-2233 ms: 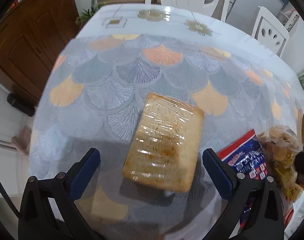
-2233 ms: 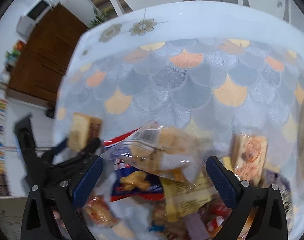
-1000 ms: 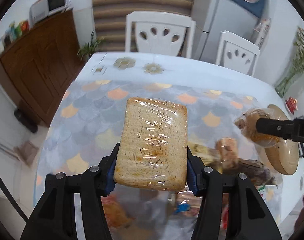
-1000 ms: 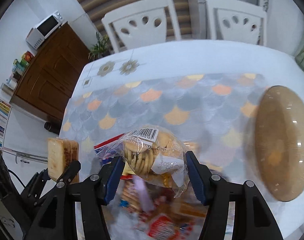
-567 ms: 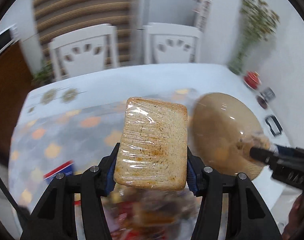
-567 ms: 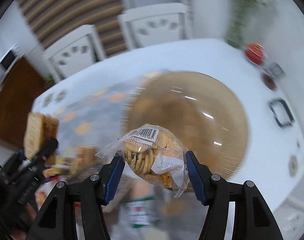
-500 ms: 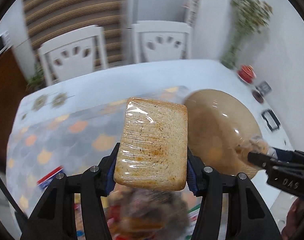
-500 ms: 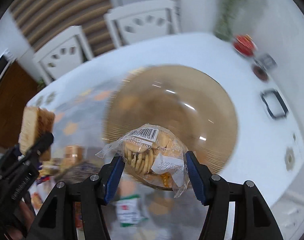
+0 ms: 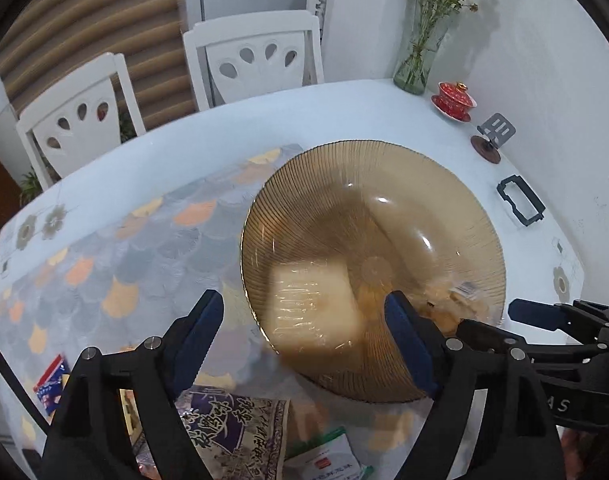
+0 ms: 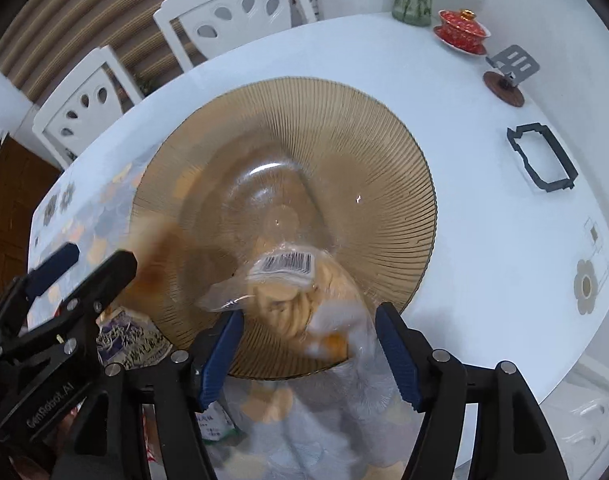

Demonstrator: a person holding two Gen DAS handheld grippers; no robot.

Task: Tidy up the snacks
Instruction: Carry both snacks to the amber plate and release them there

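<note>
Left gripper (image 9: 304,320) is opening over the amber plate (image 9: 444,200), and the wrapped toast (image 9: 312,304), a blur, sits between the spread pads, clear of both, over the plate's near left. Right gripper (image 10: 308,344) is opening too, pads just off the cookie bag (image 10: 292,292), blurred over the plate's near rim. More snack packets (image 9: 232,428) lie nearer on the table (image 9: 384,112).

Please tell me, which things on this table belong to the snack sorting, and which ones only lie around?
Part of the job:
- amber glass plate
- wrapped toast, dropping into the plate
- bag of biscuits
- purple snack packet
- left hand-held gripper and right hand-held gripper, jaws opening

Just lying about:
- red lidded cup
- flower vase
- black frame
- white chairs
</note>
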